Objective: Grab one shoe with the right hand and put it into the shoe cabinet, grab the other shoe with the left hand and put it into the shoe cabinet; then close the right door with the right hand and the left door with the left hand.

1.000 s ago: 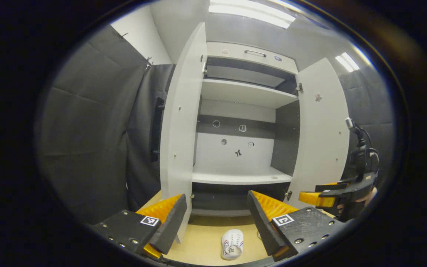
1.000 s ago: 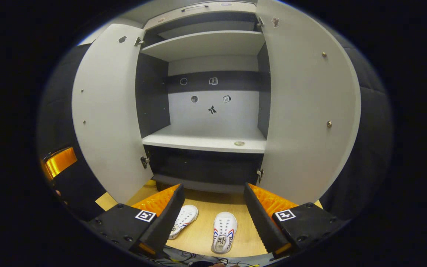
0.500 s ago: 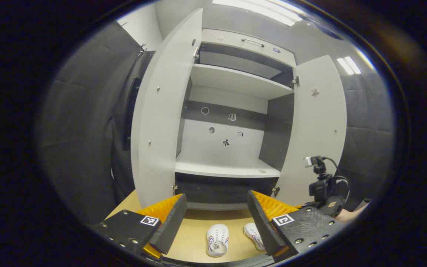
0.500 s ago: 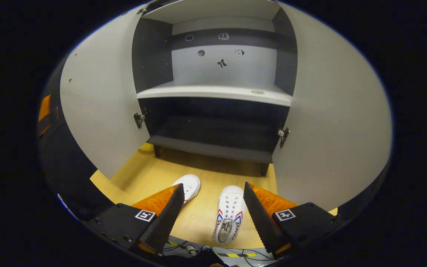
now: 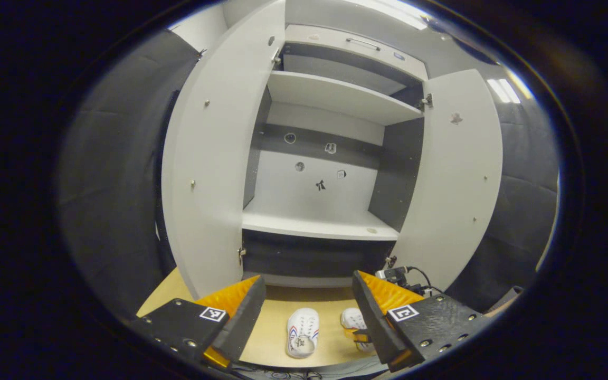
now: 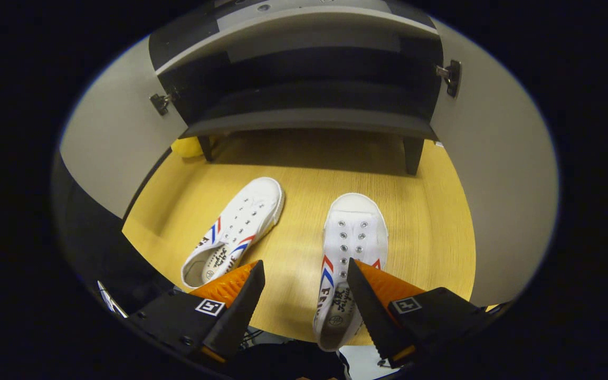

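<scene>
In the left gripper view we look up into the shoe cabinet (image 5: 330,158): the left door (image 5: 209,158) and the right door (image 5: 454,179) both stand wide, with a pale lower shelf (image 5: 317,228) and an upper shelf (image 5: 341,97) between them, and a drawer front with a handle at the very top. The left hand-held gripper (image 5: 304,311) has its jaws spread, holding nothing. Between its fingers, on the wooden floor (image 5: 272,338), lies the left white sneaker (image 5: 302,338); the right white sneaker (image 5: 355,323) sits just beside it, and something dark with cables reaches it there (probably the other hand-held gripper, though we cannot tell for sure).

The right gripper view gives us the floor up close: both sneakers, left (image 6: 238,229) and right (image 6: 349,264), toes toward the cabinet's dark base (image 6: 309,119). The right hand-held gripper (image 6: 304,295) is open, low over the right sneaker's heel end, one finger (image 6: 378,301) overlapping the shoe; whether it touches is unclear.
</scene>
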Action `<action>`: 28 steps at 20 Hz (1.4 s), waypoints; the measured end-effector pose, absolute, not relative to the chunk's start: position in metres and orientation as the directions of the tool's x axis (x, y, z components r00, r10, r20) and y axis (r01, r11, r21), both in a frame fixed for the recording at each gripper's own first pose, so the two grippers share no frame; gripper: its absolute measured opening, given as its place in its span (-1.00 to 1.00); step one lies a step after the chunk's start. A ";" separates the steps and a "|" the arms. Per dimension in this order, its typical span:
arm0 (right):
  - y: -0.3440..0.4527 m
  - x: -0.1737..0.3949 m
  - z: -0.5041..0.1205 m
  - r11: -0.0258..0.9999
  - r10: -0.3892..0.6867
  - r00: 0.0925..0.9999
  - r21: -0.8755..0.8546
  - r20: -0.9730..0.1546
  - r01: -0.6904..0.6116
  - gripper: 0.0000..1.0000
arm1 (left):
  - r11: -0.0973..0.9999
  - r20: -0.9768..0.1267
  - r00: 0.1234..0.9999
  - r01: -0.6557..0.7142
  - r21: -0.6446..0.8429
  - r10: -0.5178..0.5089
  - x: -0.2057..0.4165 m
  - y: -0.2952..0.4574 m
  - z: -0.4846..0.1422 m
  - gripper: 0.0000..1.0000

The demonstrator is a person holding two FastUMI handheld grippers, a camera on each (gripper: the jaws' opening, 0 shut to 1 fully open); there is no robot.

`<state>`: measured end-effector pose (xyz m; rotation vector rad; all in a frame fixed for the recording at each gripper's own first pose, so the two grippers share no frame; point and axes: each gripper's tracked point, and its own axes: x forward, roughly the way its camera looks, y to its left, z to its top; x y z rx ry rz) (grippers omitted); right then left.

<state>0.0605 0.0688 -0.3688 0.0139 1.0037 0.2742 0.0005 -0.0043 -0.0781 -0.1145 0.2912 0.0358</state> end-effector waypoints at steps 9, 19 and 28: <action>0.070 0.069 -0.410 0.969 0.189 0.447 0.092 -0.874 -0.229 0.92 | 0.993 -0.343 0.937 -0.093 -0.077 0.061 0.006 -0.008 -0.101 0.89; 0.046 0.078 -0.415 0.986 0.098 0.427 0.031 -0.899 -0.163 -0.28 | 0.995 -0.354 0.933 -0.084 -0.056 0.059 0.043 -0.018 -0.110 0.99; 0.048 0.079 -0.411 0.978 0.144 0.397 0.068 -0.906 -0.199 -0.80 | 0.994 -0.376 0.923 -0.099 -0.037 0.078 0.075 -0.032 -0.122 0.89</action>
